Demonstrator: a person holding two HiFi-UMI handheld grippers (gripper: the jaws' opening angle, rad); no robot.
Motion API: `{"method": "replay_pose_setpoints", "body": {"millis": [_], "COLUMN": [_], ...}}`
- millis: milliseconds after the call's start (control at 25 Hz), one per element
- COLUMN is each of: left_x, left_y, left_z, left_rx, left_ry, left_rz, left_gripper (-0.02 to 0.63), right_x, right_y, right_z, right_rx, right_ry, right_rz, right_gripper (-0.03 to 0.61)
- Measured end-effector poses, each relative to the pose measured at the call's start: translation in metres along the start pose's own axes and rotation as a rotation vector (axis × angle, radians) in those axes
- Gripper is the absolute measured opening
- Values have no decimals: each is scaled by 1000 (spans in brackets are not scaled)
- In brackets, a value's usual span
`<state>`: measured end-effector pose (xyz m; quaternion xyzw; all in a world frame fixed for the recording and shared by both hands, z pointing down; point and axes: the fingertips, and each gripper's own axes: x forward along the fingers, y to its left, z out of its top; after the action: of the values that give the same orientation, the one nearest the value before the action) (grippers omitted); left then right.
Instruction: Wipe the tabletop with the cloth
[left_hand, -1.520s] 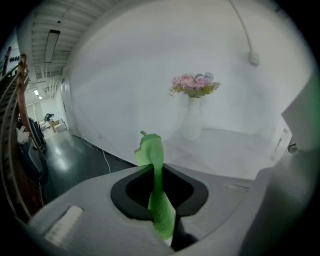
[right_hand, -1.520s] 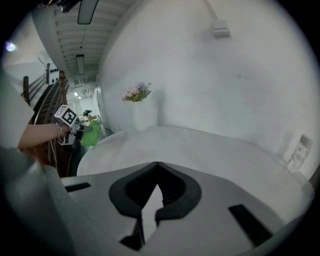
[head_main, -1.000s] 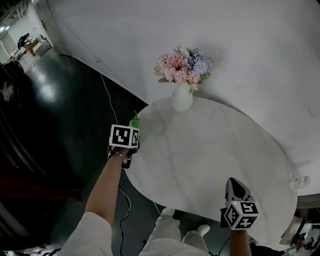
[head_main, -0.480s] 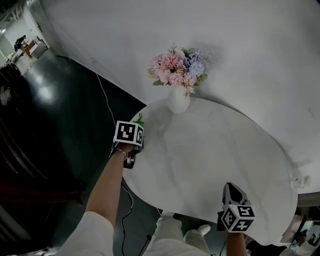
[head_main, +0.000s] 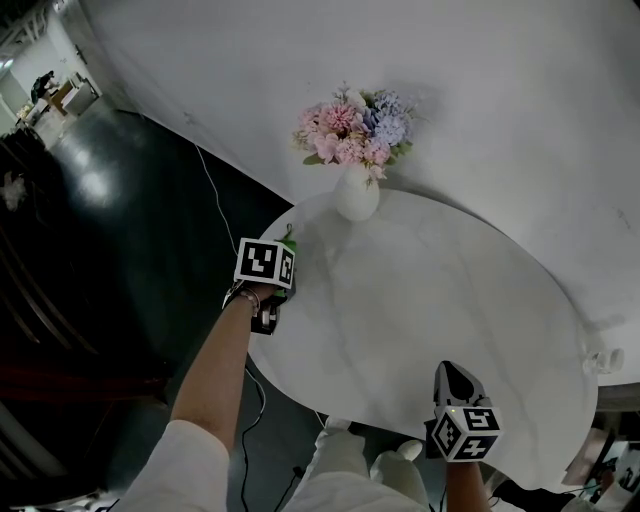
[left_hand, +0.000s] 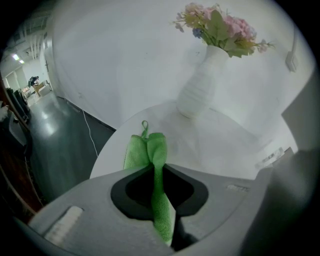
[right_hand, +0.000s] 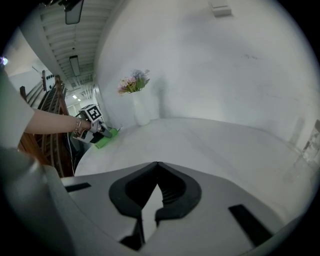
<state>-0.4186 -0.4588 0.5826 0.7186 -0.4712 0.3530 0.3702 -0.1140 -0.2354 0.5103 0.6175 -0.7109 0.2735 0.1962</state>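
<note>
The green cloth (left_hand: 150, 150) is pinched in my left gripper (left_hand: 156, 167), its free end lying on the white marble tabletop (head_main: 420, 310) near the left edge. In the head view only a bit of the cloth (head_main: 290, 238) shows past the left gripper (head_main: 282, 258). From the right gripper view the cloth (right_hand: 106, 138) and the left gripper (right_hand: 100, 131) lie far off at the table's left side. My right gripper (head_main: 452, 377) sits at the near edge of the table, its jaws together with nothing between them (right_hand: 156, 167).
A white vase of pink and blue flowers (head_main: 357, 160) stands at the table's far side, close ahead of the left gripper (left_hand: 200, 87). A white wall (head_main: 480, 110) runs behind the table. Dark floor with a cable (head_main: 215, 195) lies left.
The left gripper with the cloth has moved forward and right along the table's left edge, toward the vase. The right gripper has shifted slightly left and nearer.
</note>
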Motion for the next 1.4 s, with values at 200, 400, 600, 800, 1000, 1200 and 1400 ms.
{"method": "replay_pose_setpoints", "body": {"millis": [200, 400, 600, 800, 1000, 1200, 1400], "left_x": [3, 5, 8, 10, 14, 16, 19], "left_y": [-12, -28, -49, -67, -85, -106, -123], "left_z": [-3, -5, -10, -14, -18, -21, -24], "left_rx": [14, 23, 30, 41, 66, 83, 106], "left_ry": [23, 21, 24, 26, 46, 49, 47], "left_rz": [32, 58, 76, 91, 98, 93, 106], "left_gripper": [48, 48, 48, 48, 48, 48, 48], "right_x": [-7, -15, -26, -33, -41, -54, -64], "right_y": [-7, -24, -44, -67, -83, -97, -110], "right_z": [-4, 0, 4, 0, -11, -21, -34], "right_rx": [4, -6, -32, -44, -43, -22, 12], "right_ry": [-11, -24, -41, -52, -51, -52, -46], "right_rz": [18, 29, 33, 19, 8, -5, -16], "right_gripper": [0, 0, 0, 0, 0, 0, 0]}}
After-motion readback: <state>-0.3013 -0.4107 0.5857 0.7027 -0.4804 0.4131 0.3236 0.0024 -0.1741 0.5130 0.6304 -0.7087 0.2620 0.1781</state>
